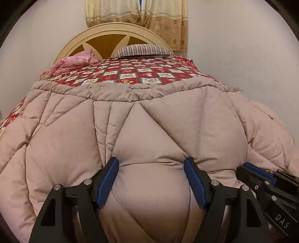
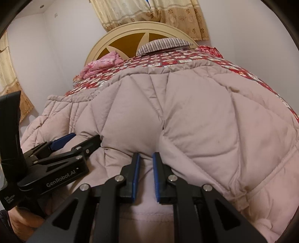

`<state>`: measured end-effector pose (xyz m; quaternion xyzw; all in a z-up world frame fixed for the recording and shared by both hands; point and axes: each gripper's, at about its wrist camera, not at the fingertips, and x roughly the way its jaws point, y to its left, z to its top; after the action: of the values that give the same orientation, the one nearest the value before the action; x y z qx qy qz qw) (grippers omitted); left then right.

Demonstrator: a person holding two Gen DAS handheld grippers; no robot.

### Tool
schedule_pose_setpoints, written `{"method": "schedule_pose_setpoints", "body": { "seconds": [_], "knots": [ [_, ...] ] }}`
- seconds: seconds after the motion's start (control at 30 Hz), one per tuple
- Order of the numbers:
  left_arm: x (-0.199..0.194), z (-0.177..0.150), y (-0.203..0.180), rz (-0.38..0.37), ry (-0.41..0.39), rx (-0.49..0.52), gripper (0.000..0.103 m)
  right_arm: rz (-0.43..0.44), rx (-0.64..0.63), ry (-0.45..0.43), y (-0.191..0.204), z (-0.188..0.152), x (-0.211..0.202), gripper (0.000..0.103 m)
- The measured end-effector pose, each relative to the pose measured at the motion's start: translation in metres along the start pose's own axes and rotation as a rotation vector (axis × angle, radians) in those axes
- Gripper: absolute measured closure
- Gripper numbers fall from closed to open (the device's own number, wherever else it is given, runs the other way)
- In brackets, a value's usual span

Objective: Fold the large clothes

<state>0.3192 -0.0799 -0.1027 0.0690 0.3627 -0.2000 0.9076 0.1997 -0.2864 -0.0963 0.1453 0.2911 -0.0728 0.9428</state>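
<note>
Here a puffy, quilted, dusty-pink coat (image 1: 149,127) lies spread over the near end of the bed (image 1: 130,72), its hem band toward the far headboard (image 1: 112,35). The left tongs (image 1: 151,162) stand wide, pads pressing into a bulging panel. The right tongs (image 2: 146,156) are narrow, pinching a fold of the coat.

Pale walls (image 1: 233,56), floral cream curtains (image 1: 164,24) behind a bed's arched headboard (image 1: 104,35), striped pillow (image 1: 143,50).

Home bedroom, bed (image 1: 130,74) with arched headboard (image 1: 112,35), striped pillow (image 1: 143,50), curtains (image 1: 149,16)
</note>
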Motion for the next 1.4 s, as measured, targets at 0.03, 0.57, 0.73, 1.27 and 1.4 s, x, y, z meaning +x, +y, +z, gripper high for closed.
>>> {"method": "schedule_pose_setpoints", "body": {
  "seconds": [0.03, 0.57, 0.73, 1.27, 1.4],
  "knots": [
    [0.001, 0.0, 0.0, 0.001, 0.002, -0.003, 0.029, 0.001, 0.002, 0.002, -0.001, 0.0, 0.001, 0.089],
    [0.002, -0.004, 0.004, -0.015, -0.002, -0.035, 0.027, 0.034, -0.025, -0.063, 0.023, 0.081, -0.013, 0.08],
    [-0.003, -0.006, 0.007, -0.038, -0.019, -0.053, 0.027, -0.002, -0.024, 0.09, 0.003, 0.086, 0.066, 0.092],
    [-0.115, -0.02, 0.052, -0.047, -0.079, -0.143, 0.027, -0.126, -0.07, 0.151, 0.008, 0.085, 0.077, 0.098],
    [-0.166, -0.06, 0.107, 0.024, -0.13, -0.311, 0.027, -0.001, -0.075, -0.043, 0.033, 0.08, 0.006, 0.09]
  ]
}}
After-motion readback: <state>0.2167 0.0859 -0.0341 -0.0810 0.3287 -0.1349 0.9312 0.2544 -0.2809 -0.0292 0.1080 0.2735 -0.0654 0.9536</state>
